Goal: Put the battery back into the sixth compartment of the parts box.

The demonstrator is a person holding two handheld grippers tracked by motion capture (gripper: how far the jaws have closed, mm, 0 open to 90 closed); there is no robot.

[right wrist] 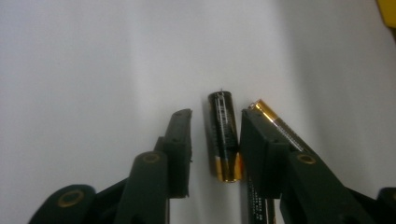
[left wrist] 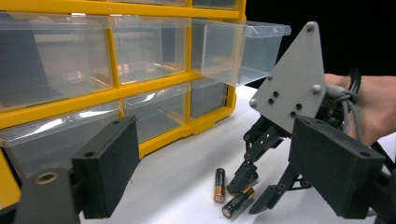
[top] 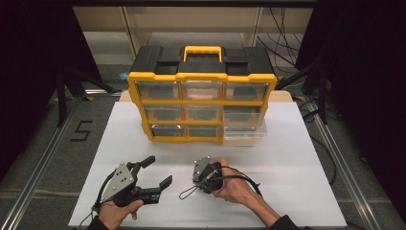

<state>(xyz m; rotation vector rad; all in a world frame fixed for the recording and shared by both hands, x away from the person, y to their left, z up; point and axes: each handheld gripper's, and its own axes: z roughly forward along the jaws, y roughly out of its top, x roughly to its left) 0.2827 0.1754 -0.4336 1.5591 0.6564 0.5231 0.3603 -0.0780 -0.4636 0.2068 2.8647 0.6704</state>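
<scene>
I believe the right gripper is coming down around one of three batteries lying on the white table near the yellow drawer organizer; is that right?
Not quite: there are two batteries, not three. The right gripper view shows one battery between the right gripper jaws and a second battery beside one jaw. The rest holds: they lie on the white table near the yellow drawer organizer.

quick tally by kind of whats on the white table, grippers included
batteries: 2, one lying between the right gripper's jaws, the other beside it
drawer organizers: 1, yellow and black, with its bottom right clear drawer pulled out
grippers: 2, left gripper and right gripper
total: 5
</scene>
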